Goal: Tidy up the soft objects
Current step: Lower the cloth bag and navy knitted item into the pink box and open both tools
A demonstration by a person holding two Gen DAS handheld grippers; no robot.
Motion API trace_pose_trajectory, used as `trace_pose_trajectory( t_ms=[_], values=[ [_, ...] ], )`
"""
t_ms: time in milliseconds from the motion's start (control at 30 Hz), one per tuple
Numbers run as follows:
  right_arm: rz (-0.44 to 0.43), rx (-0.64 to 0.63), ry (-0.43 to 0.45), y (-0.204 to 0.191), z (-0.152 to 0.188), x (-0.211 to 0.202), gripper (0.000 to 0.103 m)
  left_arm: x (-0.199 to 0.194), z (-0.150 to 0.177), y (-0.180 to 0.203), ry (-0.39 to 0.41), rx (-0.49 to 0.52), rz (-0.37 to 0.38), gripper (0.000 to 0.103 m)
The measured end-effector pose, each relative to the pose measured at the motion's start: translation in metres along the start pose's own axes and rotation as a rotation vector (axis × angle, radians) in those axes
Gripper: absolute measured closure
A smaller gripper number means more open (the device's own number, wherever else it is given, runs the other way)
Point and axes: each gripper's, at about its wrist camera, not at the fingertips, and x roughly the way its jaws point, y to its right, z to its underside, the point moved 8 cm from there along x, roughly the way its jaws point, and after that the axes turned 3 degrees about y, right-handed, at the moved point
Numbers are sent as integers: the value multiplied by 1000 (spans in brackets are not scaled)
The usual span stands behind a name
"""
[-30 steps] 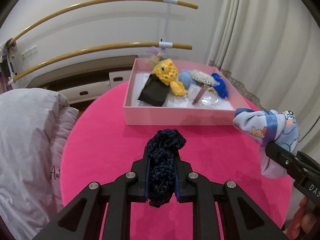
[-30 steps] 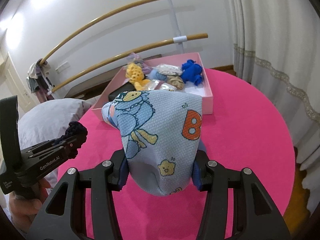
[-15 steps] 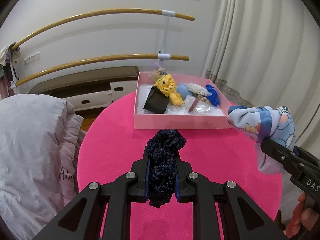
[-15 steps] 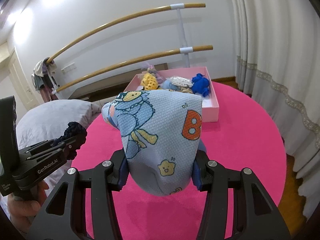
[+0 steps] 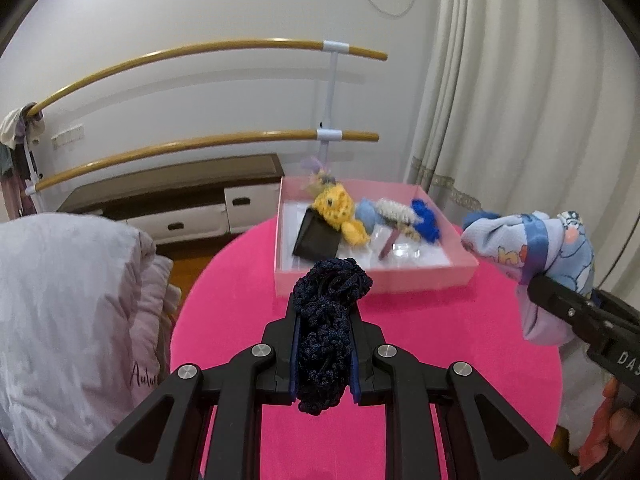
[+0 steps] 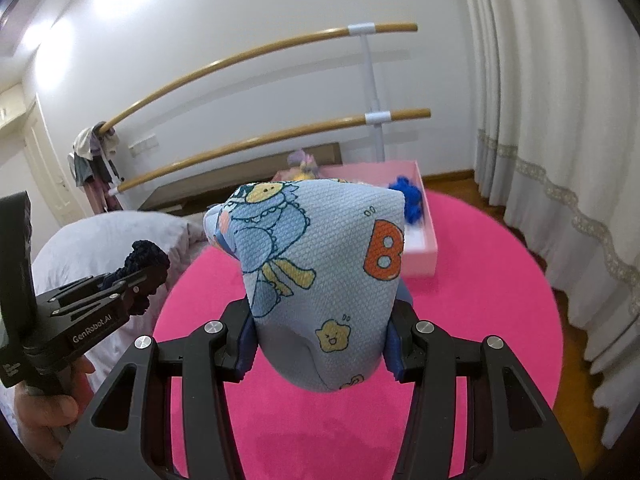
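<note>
My left gripper is shut on a dark navy knitted piece, held above the pink round table. My right gripper is shut on a light blue cartoon-print cloth, also held above the table. Each gripper shows in the other's view: the right one with the cloth at the right, the left one with the navy piece at the left. A pink open box stands at the table's far side. It holds a yellow knitted toy, a blue knitted piece and other small items.
A grey-white duvet lies left of the table. Two wooden barre rails run along the white wall over a low cabinet. Cream curtains hang at the right.
Both grippers have pulled back and up from the box with their loads still held. The box looks smaller and farther, and more of the wall and room shows.
</note>
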Motion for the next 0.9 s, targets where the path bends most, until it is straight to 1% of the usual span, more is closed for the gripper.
trace_pose_trajectory(
  t_ms=[233,300,467,600,700,900],
  values=[
    [4,-21,42,7,-55,11,56,24,-50,5,41,13,4,88],
    [6,-23,37,8,-68,18,56,33,-61,9,43,21,10,88],
    [-3,-7,5,15,-94,47,55,71,-87,22,15,31,47,88],
    [-8,22,-41,30,-107,77,55,106,-107,27,-20,28,74,88],
    [-4,35,-75,40,-110,98,55,131,-121,30,-38,28,78,88],
    [7,48,-123,54,-107,130,55,176,-134,38,-68,32,82,88]
  ],
)
